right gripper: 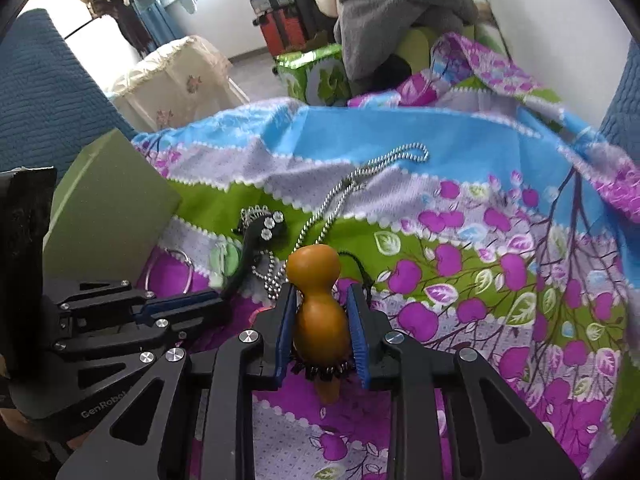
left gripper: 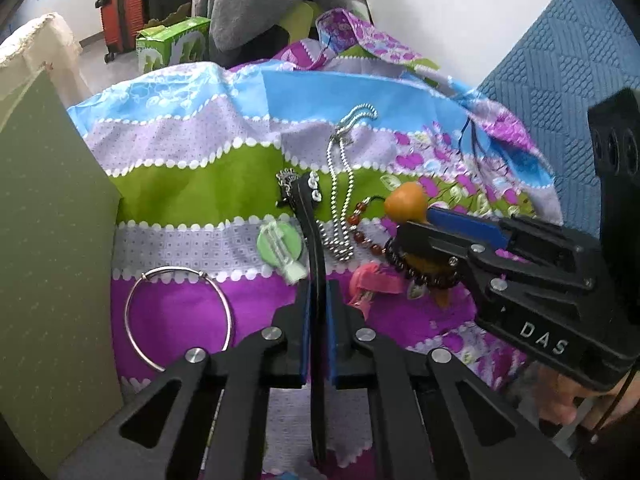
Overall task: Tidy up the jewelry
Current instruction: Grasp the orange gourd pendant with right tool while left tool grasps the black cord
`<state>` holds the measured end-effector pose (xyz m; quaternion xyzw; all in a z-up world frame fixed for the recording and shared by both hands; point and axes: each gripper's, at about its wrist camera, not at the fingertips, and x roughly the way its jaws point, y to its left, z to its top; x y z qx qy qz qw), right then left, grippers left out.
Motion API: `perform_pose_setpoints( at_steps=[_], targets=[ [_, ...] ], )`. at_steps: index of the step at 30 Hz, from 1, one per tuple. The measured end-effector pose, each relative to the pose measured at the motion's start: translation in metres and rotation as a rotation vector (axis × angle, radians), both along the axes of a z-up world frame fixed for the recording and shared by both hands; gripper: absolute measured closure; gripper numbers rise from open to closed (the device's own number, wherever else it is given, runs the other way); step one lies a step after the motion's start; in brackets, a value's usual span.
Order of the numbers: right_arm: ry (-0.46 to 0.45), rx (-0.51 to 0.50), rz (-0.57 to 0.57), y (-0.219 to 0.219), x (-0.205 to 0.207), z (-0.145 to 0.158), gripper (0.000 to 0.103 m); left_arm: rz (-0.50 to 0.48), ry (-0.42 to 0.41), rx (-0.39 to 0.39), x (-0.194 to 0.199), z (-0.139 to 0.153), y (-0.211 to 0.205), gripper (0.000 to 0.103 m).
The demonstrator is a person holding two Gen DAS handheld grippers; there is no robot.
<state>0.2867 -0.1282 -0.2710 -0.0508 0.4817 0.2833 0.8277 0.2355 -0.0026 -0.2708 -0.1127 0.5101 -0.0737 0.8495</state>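
My left gripper (left gripper: 318,296) is shut on a thin black headband (left gripper: 310,224) with a rhinestone bow at its far end; it also shows in the right wrist view (right gripper: 256,240). My right gripper (right gripper: 322,304) is shut on an orange gourd pendant (right gripper: 318,312) with a dark bead bracelet around its base; the gourd (left gripper: 406,200) also shows in the left wrist view. A silver ball chain (left gripper: 340,184), a silver bangle (left gripper: 178,316), a green round clip (left gripper: 278,242), red beads (left gripper: 360,224) and a pink hair piece (left gripper: 370,280) lie on the patterned cloth.
A green box (left gripper: 48,240) stands at the left edge of the cloth. A blue quilted cushion (left gripper: 560,92) is at the right. Grey clothes (left gripper: 276,0), a green carton (left gripper: 176,40) and a red suitcase (left gripper: 124,16) are behind.
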Motion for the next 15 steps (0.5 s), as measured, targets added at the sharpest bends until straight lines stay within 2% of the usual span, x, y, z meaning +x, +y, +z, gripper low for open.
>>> perform_pose_setpoints(
  at_steps=[9,15],
  targets=[
    [-0.084,0.015,-0.063,-0.009,-0.017,0.025,0.079,0.036,-0.078,-0.018,-0.013,0.03,0.002,0.097],
    [-0.132,0.04,-0.098,-0.012,-0.023,0.052,0.079,0.053,-0.131,-0.037,-0.021,0.057,0.005,0.097]
  ],
)
